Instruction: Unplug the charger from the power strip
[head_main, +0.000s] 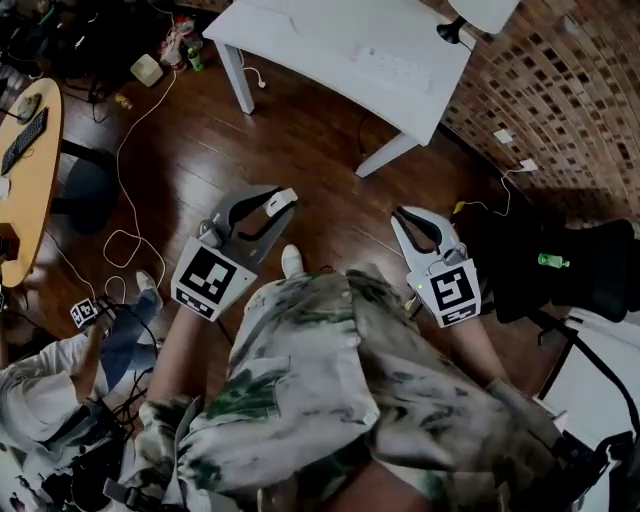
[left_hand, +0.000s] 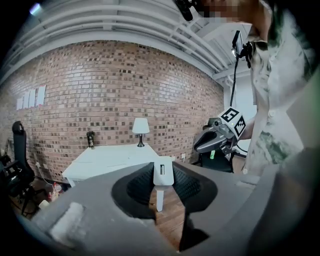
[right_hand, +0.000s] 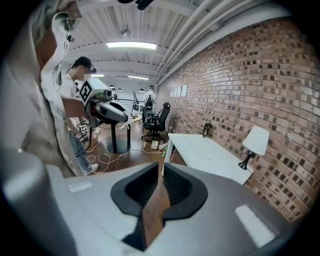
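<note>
Both forearms (head_main: 185, 350) reach fwd from the bottom of the head view, held out over the dark, glossy wood-plank floor (head_main: 320, 150). The grey plastic left claw (head_main: 268, 213) sits left of centre, nose tilted toward upper right, w/ its black-and-white marker cube (head_main: 208, 278) behind. The matching right claw (head_main: 403, 214) sits right of centre, nose toward upper left. I've got the left claw clamped on the small white boxy plastic charger (left_hand: 163, 173), pinched btwn the ribbed black pads (left_hand: 139, 187) right at the tips, smooth face w/ one slot toward the camera. Right claw's tips meet w/ nothing btwn them, only a thin wedge of floor showing thru. The white flat-topped table (head_main: 300, 40) is at top centre, well apart from both claws. A pale long strip (head_main: 395, 68) lies on it, prob. the power strip, too faint to be sure. Rough red-brown brick wall (head_main: 560, 100) fills the upper right.
</note>
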